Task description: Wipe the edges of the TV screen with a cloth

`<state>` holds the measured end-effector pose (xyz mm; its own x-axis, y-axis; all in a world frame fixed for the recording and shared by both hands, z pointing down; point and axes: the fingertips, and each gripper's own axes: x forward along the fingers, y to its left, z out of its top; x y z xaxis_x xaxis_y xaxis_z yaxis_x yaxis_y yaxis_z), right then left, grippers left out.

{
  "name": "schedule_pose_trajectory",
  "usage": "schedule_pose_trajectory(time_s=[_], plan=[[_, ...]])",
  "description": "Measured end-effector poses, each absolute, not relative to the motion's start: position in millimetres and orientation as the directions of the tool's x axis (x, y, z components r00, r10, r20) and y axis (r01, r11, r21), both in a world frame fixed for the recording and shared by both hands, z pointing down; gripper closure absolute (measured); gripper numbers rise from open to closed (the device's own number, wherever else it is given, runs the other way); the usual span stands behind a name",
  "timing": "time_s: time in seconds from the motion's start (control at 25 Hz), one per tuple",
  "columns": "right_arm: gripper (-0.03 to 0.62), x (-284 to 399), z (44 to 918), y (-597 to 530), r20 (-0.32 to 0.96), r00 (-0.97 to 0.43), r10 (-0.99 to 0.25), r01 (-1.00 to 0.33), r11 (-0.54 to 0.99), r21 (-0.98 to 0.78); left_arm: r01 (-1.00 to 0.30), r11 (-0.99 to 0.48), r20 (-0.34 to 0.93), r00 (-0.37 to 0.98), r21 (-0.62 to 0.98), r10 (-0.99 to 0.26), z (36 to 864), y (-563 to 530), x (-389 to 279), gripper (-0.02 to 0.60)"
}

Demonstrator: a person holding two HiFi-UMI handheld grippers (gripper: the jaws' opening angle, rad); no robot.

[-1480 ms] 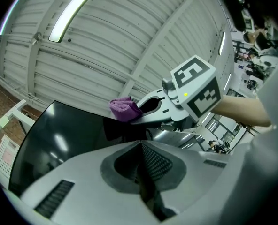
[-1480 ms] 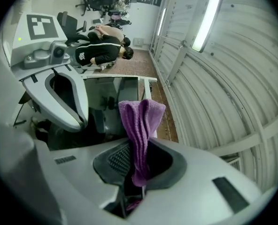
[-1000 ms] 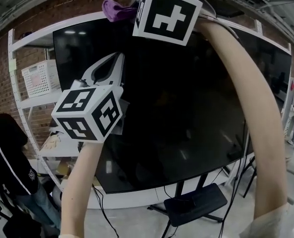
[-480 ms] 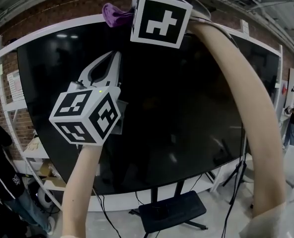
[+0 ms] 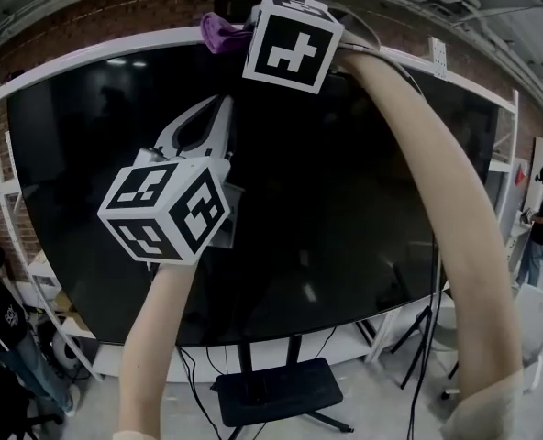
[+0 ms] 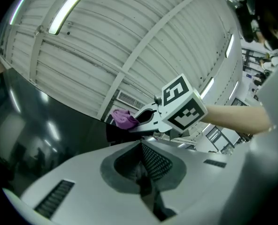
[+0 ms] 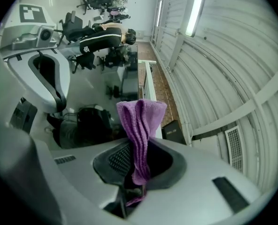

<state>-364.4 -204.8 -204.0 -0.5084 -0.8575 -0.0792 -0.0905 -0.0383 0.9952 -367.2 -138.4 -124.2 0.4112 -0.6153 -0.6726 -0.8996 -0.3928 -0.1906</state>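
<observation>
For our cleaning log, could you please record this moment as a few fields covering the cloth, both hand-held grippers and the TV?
cloth: purple, up at the TV screen's top edge
right hand-held gripper: shut on the cloth
left hand-held gripper: jaws together, empty, before the upper screen
TV screen: dark, on a floor stand

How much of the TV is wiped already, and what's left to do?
Done: cannot tell; no edge looks visibly cleaner. In hand: the right claw is shut on the purple cloth, held at the top edge of the TV. The left claw is shut and empty, in front of the screen. Left: probably the rest of the top, both sides and the bottom.
</observation>
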Motion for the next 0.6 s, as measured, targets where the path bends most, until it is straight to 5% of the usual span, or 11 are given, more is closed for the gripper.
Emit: schedule_pose_trajectory(time_s=[0.6], plan=[[0.531, -304.8, -209.3, -218.0, -0.089, -0.543, -0.835, -0.047, -0.075, 0.996, -0.924, -0.352, -0.700, 0.350, -0.149, -0.623, -126.6, -175.1, -302.4, 0.566]])
